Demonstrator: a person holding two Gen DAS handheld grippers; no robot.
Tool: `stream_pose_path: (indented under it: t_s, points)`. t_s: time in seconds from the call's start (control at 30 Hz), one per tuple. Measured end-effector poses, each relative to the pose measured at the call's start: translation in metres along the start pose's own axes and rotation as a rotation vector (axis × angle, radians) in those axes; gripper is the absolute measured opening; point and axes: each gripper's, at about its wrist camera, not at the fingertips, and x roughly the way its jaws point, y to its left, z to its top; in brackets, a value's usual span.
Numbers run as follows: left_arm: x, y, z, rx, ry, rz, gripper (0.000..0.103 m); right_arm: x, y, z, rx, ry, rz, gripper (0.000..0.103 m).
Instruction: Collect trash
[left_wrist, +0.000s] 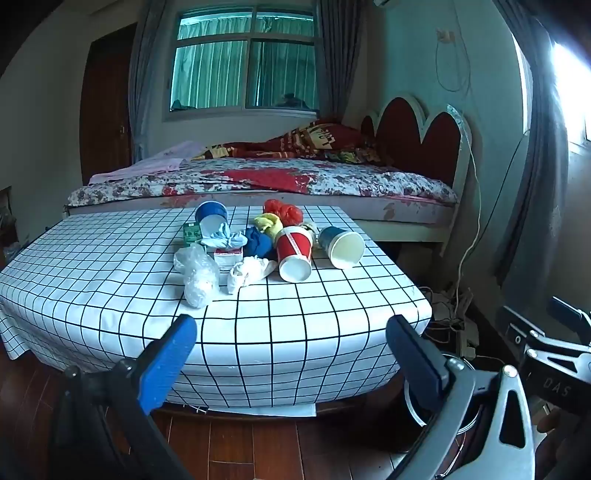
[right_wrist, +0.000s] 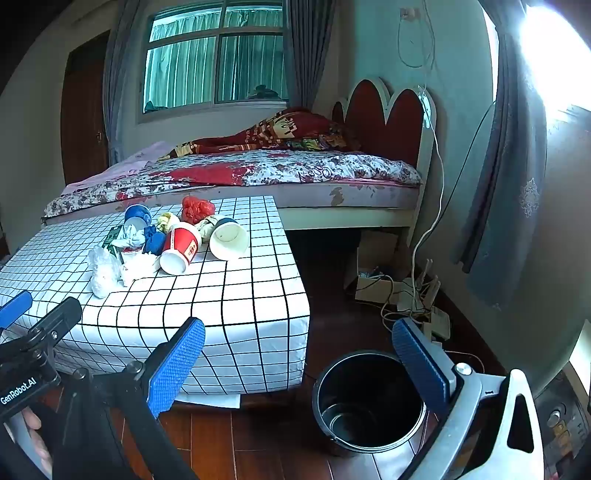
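Observation:
A pile of trash lies on the checked table (left_wrist: 295, 314) (right_wrist: 240, 295): a red paper cup (left_wrist: 293, 253) (right_wrist: 181, 248), a dark blue cup (left_wrist: 341, 245) (right_wrist: 228, 238), another blue cup (left_wrist: 212, 218), a clear plastic bag (left_wrist: 197, 273) (right_wrist: 103, 271), white crumpled paper (left_wrist: 249, 273), a red bag (left_wrist: 282, 211) (right_wrist: 196, 208) and a blue wad (left_wrist: 258, 242). My left gripper (left_wrist: 291, 347) is open and empty before the table's near edge. My right gripper (right_wrist: 299, 350) is open and empty, above a black bin (right_wrist: 369, 402) on the floor right of the table.
A bed (left_wrist: 266, 181) with a red headboard (right_wrist: 384, 118) stands behind the table. Cables and a power strip (right_wrist: 417, 299) lie on the wooden floor by the wall. A curtain (right_wrist: 513, 184) hangs at the right. The other gripper shows at each view's edge.

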Motion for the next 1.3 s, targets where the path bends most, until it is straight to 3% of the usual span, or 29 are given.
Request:
stream_pose_path:
  t_s: [1.3]
  points:
    - [-0.001,-0.0051,0.001,0.005,-0.007,-0.001,0.102,-0.0018,-0.006,-0.0024,0.013,0.007,-0.009,0.102]
